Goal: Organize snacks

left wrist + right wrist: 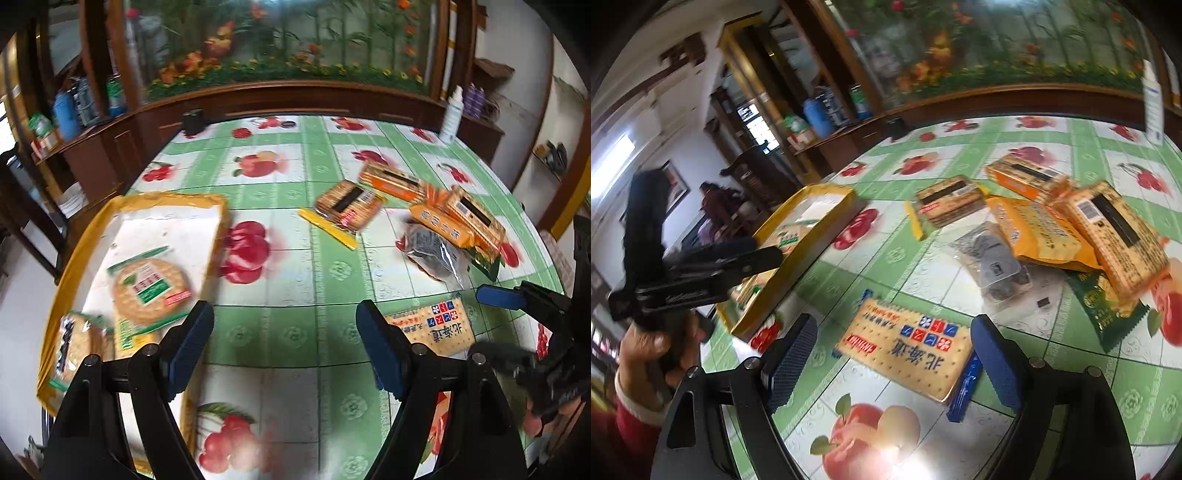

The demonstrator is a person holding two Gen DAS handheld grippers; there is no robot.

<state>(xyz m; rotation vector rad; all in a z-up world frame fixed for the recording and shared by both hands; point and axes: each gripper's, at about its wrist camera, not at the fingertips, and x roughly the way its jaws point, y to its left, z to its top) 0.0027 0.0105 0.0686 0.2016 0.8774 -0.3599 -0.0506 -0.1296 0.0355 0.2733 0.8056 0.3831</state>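
Hovering over the worktop (280,325), the left tool (284,343) is spread and empty; the right tool (897,354) gapes around the flat cracker packet (905,347), pads clear; more snack packs (1082,229) are heaped beyond, two in the yellow tray (66,266).

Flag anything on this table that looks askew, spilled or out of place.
Nothing is spilled or visibly damaged. The orange cracker packets lie in a crooked, overlapping heap over a green packet, beside a clear bag of dark snacks. Only two or three packets sit in the yellow-rimmed tray; a blue-edged cracker packet lies alone.
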